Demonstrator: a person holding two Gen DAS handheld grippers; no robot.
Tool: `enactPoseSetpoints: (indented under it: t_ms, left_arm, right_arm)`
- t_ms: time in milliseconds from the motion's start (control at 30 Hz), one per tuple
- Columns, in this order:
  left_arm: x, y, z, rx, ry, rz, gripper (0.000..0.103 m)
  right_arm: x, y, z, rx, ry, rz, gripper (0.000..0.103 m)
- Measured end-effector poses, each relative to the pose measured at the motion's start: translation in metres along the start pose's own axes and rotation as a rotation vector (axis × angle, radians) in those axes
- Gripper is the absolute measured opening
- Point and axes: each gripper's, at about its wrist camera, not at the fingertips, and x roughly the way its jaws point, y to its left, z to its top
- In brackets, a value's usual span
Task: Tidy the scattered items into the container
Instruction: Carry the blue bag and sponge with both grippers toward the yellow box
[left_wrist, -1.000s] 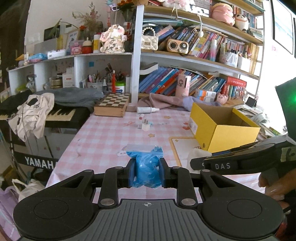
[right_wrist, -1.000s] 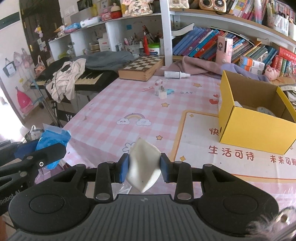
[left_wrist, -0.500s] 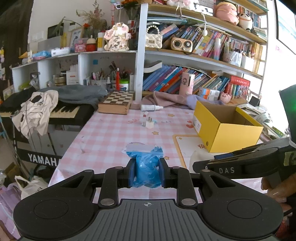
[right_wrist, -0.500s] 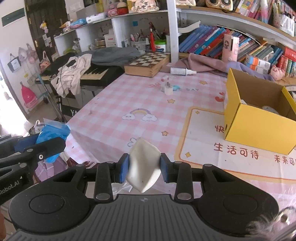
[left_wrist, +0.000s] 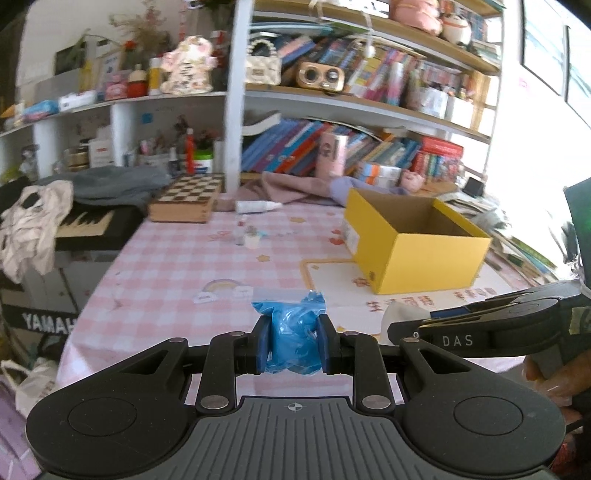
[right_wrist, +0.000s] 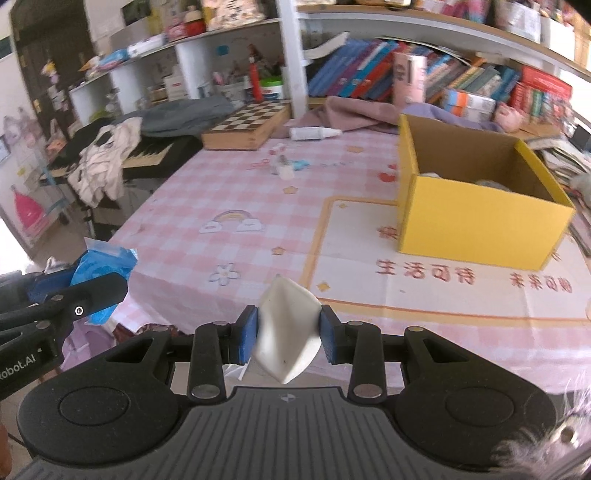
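Crinkly glossy blue plastic bag (left_wrist: 293, 339), matt yellow cardboard box (left_wrist: 424, 258), smooth pink-check tablecloth (left_wrist: 177, 266)

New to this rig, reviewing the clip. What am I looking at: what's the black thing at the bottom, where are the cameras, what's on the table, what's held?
No robot arm here: a person carries a hand-held two-finger tool in each hand, with a fisheye camera on each looking along its fingers. The black shape at the bottom of each picture is that tool's own body.

In the left view, the left tool is shut on a blue plastic bag. In the right view, the right tool is shut on a white packet.

On the pink checked tablecloth stand an open yellow box with some items already inside, a chessboard box, a small white bottle lying down, and a few tiny items.
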Motion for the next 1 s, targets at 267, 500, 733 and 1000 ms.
enactPoseSetpoints:
  t_ms: [267,500,733,1000]
  left_arm:
    - [0.015,-0.027,0.007,0.070,0.016,-0.133,0.024]
    - [0.026,-0.043,0.012,0.092,0.028,-0.198,0.024]
    - [0.043,-0.069,0.017,0.147,0.050,-0.278,0.024]
    - [0.056,-0.089,0.021,0.180,0.052,-0.335,0.024]
  right_arm:
    - [-0.019,-0.039,-0.013,0.124,-0.034,-0.084,0.033]
    - [-0.035,-0.067,-0.026,0.185,-0.059,-0.144,0.033]
    - [-0.051,-0.092,-0.033,0.251,-0.084,-0.203,0.033]
    - [-0.058,-0.112,-0.036,0.286,-0.090,-0.251,0.033]
